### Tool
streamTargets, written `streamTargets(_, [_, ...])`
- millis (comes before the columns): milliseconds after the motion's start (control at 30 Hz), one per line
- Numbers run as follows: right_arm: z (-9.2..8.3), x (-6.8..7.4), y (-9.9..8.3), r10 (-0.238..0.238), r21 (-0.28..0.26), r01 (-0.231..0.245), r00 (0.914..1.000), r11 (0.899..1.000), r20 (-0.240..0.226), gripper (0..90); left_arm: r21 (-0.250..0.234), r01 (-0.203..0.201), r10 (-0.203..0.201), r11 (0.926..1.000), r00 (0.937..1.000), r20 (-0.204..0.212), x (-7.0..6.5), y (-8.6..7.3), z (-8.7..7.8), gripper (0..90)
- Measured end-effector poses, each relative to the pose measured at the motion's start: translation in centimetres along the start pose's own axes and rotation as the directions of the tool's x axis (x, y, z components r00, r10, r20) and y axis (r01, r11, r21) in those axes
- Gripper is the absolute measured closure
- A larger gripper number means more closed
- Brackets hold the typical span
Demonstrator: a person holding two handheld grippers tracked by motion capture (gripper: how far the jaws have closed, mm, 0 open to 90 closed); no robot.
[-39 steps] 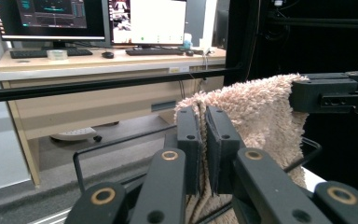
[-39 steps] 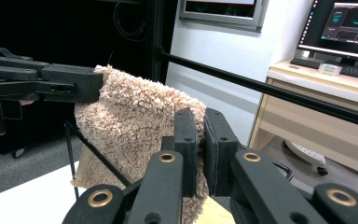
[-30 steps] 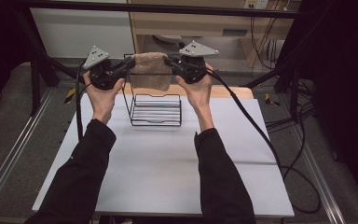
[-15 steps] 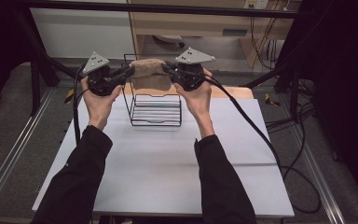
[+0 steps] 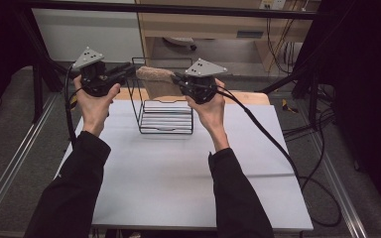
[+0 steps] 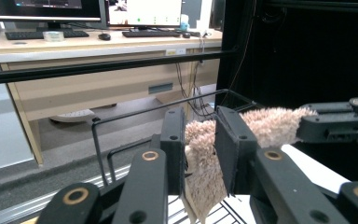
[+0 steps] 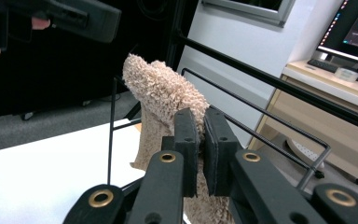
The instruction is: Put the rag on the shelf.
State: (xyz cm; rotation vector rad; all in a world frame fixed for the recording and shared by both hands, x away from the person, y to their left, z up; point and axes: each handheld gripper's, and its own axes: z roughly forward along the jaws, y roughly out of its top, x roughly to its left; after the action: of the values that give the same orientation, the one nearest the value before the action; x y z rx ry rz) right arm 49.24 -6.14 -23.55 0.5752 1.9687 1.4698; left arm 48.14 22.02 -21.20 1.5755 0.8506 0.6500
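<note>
In the right gripper view, a fuzzy beige cloth (image 7: 168, 100) is pinched between the nearly closed black jaws of the right gripper (image 7: 200, 154), draped beside the thin rails of a black wire rack (image 7: 265, 122) above the white table (image 7: 37, 177), while the other gripper (image 7: 70, 16) is seen at upper left.

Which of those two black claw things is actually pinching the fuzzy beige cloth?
The right gripper: its pads are clamped on the beige cloth. The left gripper has just been opening; the cloth hangs between its pads, with a gap showing on one side.
</note>
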Motion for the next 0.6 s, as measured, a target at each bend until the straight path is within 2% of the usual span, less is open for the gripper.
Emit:
streamTargets(200, [-0.6, -0.1, -0.5, -0.016, -0.026, 0.016, 0.9999, 1.000, -0.001, 85.8, 0.023, -0.014, 0.013, 0.9996, 0.9998, 0.013, -0.8, 1.1, 1.1, 75.9])
streamTargets(300, [-0.9, -0.2, -0.5, -0.027, -0.035, 0.027, 0.9996, 0.999, -0.001, 85.8, 0.047, -0.020, 0.018, 0.9987, 0.9992, 0.034, -1.3, 1.5, 1.8, 75.7])
streamTargets(367, [-1.1, -0.3, -0.6, -0.043, -0.044, 0.042, 0.9990, 0.998, -0.014, 85.8, 0.057, -0.030, 0.028, 0.9979, 0.9989, 0.038, -1.6, 1.7, 2.2, 74.3])
streamTargets(500, [-1.2, -0.2, -0.7, -0.056, -0.042, 0.055, 0.9979, 0.998, -0.031, 85.8, 0.088, -0.022, 0.019, 0.9959, 0.9991, 0.039, -1.8, 2.0, 3.4, 73.2])
streamTargets(600, [-1.4, -0.2, -1.0, -0.077, -0.031, 0.076, 0.9954, 0.997, -0.057, 85.7, 0.123, -0.016, 0.011, 0.9923, 0.9990, 0.044, -1.7, 2.0, 4.3, 78.1])
